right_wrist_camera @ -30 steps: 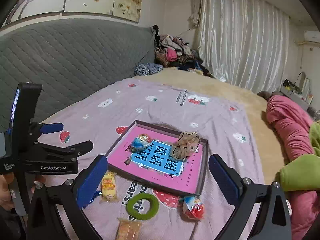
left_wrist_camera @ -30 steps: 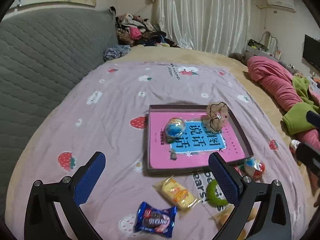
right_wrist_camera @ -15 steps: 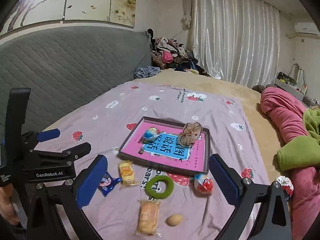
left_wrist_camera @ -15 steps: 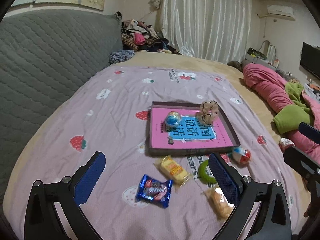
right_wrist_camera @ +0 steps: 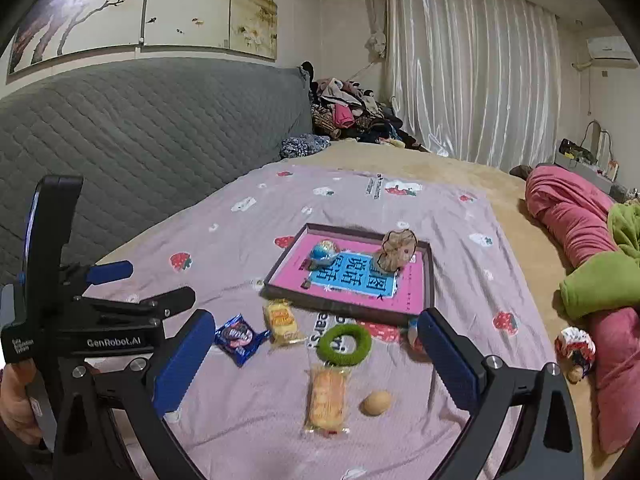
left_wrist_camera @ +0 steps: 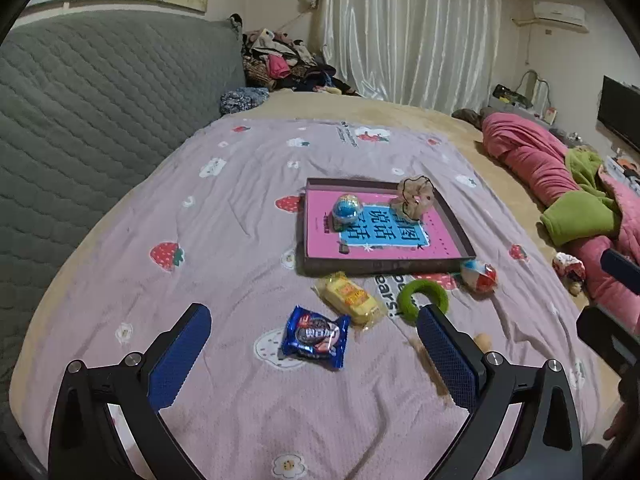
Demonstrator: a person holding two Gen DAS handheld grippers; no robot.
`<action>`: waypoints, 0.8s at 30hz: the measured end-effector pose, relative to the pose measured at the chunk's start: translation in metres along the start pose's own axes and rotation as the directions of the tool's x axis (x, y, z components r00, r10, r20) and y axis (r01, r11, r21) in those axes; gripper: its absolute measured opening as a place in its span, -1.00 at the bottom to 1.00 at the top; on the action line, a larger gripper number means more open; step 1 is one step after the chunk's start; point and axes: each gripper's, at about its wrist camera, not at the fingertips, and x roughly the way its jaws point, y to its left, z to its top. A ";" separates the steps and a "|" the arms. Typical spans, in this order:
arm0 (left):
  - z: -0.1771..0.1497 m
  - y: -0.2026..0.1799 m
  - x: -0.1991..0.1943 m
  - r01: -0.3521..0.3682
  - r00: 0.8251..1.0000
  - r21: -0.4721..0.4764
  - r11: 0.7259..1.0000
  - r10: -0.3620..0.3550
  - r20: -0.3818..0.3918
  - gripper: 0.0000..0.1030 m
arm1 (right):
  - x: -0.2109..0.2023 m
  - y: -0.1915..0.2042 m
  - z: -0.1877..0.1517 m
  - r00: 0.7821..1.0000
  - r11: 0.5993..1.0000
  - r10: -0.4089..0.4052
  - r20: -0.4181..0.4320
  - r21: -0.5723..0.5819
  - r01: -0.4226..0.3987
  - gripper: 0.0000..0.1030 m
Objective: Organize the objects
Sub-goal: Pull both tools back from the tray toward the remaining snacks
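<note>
A dark tray [left_wrist_camera: 384, 269] with a pink book in it lies on the purple bedspread. It holds a blue foil egg [left_wrist_camera: 347, 207] and a brown scrunchie [left_wrist_camera: 416, 200]. In front of the tray lie a yellow snack pack [left_wrist_camera: 349, 296], a blue cookie packet [left_wrist_camera: 315, 336], a green ring [left_wrist_camera: 420, 298] and a red-and-blue egg [left_wrist_camera: 478, 276]. An orange snack pack [right_wrist_camera: 326, 398] and a small brown egg [right_wrist_camera: 376, 402] lie nearest. My left gripper [left_wrist_camera: 313, 312] hangs open above the cookie packet. My right gripper [right_wrist_camera: 315, 316] is open above the green ring [right_wrist_camera: 344, 344]. Neither holds anything.
A grey quilted headboard [right_wrist_camera: 140, 140] runs along the left. Pink and green bedding [right_wrist_camera: 592, 280] is heaped at the right, with a small patterned ball [right_wrist_camera: 574, 346] beside it. Clothes [right_wrist_camera: 352, 112] are piled at the far end by the curtain. A hand holds the left gripper's handle.
Both grippers have drawn back from the tray toward the near edge of the bed, so more loose items show. The objects themselves have not moved, and both grippers stayed open.
</note>
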 end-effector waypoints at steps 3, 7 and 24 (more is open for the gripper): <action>-0.004 -0.001 -0.002 -0.004 1.000 0.006 1.000 0.004 0.001 1.00 | 0.000 0.000 -0.007 1.000 1.000 -0.007 -0.011 -0.002 0.007 0.98; -0.009 -0.001 -0.001 0.006 1.000 0.016 1.000 -0.006 -0.002 1.00 | 0.000 0.000 -0.017 1.000 1.000 -0.009 -0.015 -0.011 0.009 0.98; -0.035 -0.009 0.014 -0.003 1.000 0.058 0.998 0.004 -0.028 0.99 | 0.014 0.008 -0.045 0.998 0.999 -0.018 -0.060 -0.039 0.016 0.98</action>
